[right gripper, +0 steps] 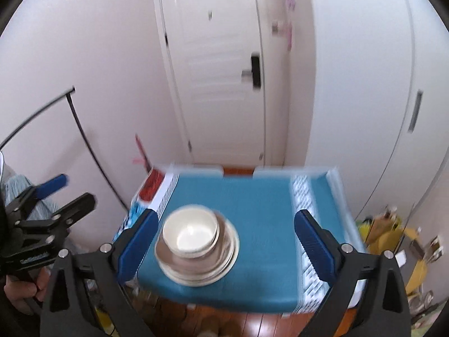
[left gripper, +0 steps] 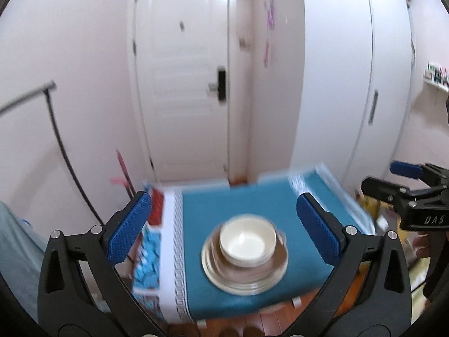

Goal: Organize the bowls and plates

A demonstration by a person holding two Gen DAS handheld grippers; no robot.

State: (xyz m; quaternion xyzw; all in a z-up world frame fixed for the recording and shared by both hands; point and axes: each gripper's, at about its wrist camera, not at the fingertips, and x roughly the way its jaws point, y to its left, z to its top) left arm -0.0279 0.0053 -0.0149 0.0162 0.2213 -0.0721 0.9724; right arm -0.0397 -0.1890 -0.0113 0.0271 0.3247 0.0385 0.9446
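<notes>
A cream bowl (left gripper: 247,240) sits on top of a stack of plates (left gripper: 244,269) on a small table with a teal cloth (left gripper: 252,202). The same bowl (right gripper: 190,231) and plates (right gripper: 197,261) show in the right wrist view on the teal cloth (right gripper: 261,210). My left gripper (left gripper: 224,224) is open and empty, held above and short of the stack. My right gripper (right gripper: 224,241) is open and empty, also above the table's near edge. Each gripper shows in the other's view, the right one (left gripper: 407,179) and the left one (right gripper: 61,193). Both views are motion-blurred.
A white door (left gripper: 182,84) and wardrobe (left gripper: 350,84) stand behind the table. A black rack pole (left gripper: 59,140) is at the left. Clutter (right gripper: 393,233) lies on the floor at the right. Wood floor (right gripper: 224,320) shows below the table.
</notes>
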